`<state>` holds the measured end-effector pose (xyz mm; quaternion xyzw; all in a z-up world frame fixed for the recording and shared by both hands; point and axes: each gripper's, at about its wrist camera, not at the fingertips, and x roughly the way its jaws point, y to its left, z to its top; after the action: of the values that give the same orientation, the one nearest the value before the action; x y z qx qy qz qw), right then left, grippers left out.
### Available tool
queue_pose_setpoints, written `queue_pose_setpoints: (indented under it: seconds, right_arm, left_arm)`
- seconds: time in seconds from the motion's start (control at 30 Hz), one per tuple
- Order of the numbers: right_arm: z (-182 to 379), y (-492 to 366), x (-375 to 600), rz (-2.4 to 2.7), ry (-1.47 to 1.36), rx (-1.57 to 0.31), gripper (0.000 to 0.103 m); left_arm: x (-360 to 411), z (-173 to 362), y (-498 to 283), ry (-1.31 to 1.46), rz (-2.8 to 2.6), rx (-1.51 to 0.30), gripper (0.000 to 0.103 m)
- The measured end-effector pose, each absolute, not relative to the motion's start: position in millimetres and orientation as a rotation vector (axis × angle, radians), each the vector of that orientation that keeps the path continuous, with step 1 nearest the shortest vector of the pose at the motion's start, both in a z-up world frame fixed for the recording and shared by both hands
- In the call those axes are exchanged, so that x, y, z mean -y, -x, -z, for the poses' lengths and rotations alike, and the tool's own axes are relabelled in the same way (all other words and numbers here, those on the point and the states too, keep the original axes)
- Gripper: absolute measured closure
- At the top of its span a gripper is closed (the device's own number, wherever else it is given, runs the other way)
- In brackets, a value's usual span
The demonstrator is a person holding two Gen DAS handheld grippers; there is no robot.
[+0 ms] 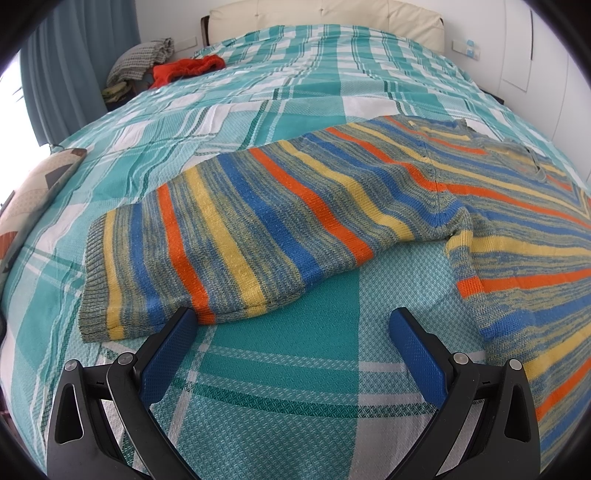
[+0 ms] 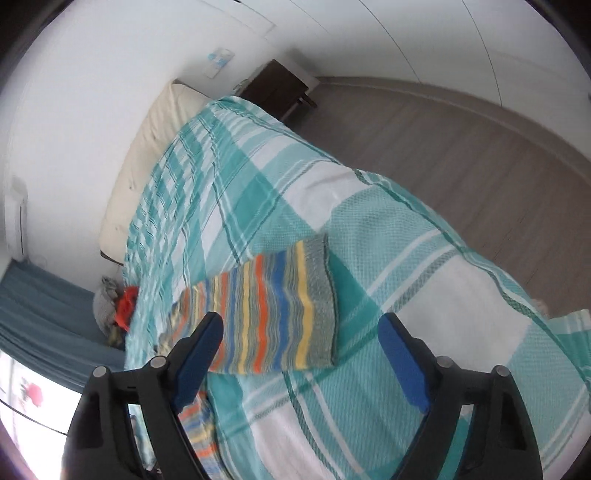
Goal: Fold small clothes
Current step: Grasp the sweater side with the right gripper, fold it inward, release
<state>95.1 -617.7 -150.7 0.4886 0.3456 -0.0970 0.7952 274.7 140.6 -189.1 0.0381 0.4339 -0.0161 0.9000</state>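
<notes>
A knitted sweater [image 1: 369, 192] with blue, orange, yellow and grey stripes lies flat on the teal checked bedspread [image 1: 280, 369]. One sleeve [image 1: 192, 251] stretches out to the left, its ribbed cuff at the far left. My left gripper [image 1: 295, 321] stands open just in front of that sleeve's lower edge, its left pad at the hem and nothing between the fingers. In the tilted right wrist view the other sleeve [image 2: 269, 310] lies on the bedspread [image 2: 424, 258], ribbed cuff to the right. My right gripper [image 2: 301, 325] is open above and in front of this sleeve, holding nothing.
A red garment [image 1: 184, 68] and a grey knit pile [image 1: 142, 61] sit at the bed's far left corner. A cream headboard [image 1: 325, 18] backs the bed. A patterned cushion [image 1: 37, 192] lies at the left edge. Beyond the bed's right edge are wooden floor [image 2: 461, 147] and a dark nightstand [image 2: 277, 88].
</notes>
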Motion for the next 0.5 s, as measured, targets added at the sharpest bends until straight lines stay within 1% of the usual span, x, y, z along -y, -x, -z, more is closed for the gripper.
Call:
queue_pose_setpoints:
  seconds: [0.1, 0.13, 0.17, 0.2, 0.3, 0.33, 0.37, 0.43, 0.5]
  right_arm:
    - [173, -119, 634, 0.193, -1.126, -0.82, 0.03]
    - [178, -126, 634, 0.187, -1.13, -0.833, 0.034]
    - [180, -131, 633, 0.178, -1.137, -0.832, 0.042]
    - [181, -137, 632, 0.164, -1.147, -0.827, 0.046]
    - [192, -152, 626, 0.141, -1.162, -0.87, 0.069]
    - [195, -156, 622, 0.143, -1.148, -0.895, 0.089]
    - [194, -160, 619, 0.169, -1.108, -0.921, 0.099]
    - [184, -164, 611, 0.217, -1.028, -0.918, 0.099]
    - [160, -169, 597, 0.259, -0.905, -0.91, 0.099]
  left_arm:
    - [-141, 189, -274, -0.076, 0.034, -0.897, 0.0]
    - [-141, 189, -274, -0.079, 0.033, -0.897, 0.0]
    - [-142, 189, -274, -0.076, 0.034, -0.898, 0.0]
    - [-141, 190, -274, -0.075, 0.034, -0.897, 0.0]
    - [-141, 190, -275, -0.079, 0.03, -0.895, 0.0]
    - [-141, 190, -275, -0.077, 0.032, -0.896, 0.0]
    - [-142, 190, -276, -0.072, 0.033, -0.898, 0.0]
    - [-144, 190, -279, -0.054, 0.038, -0.919, 0.0]
    - [-145, 188, -279, -0.045, 0.045, -0.926, 0.0]
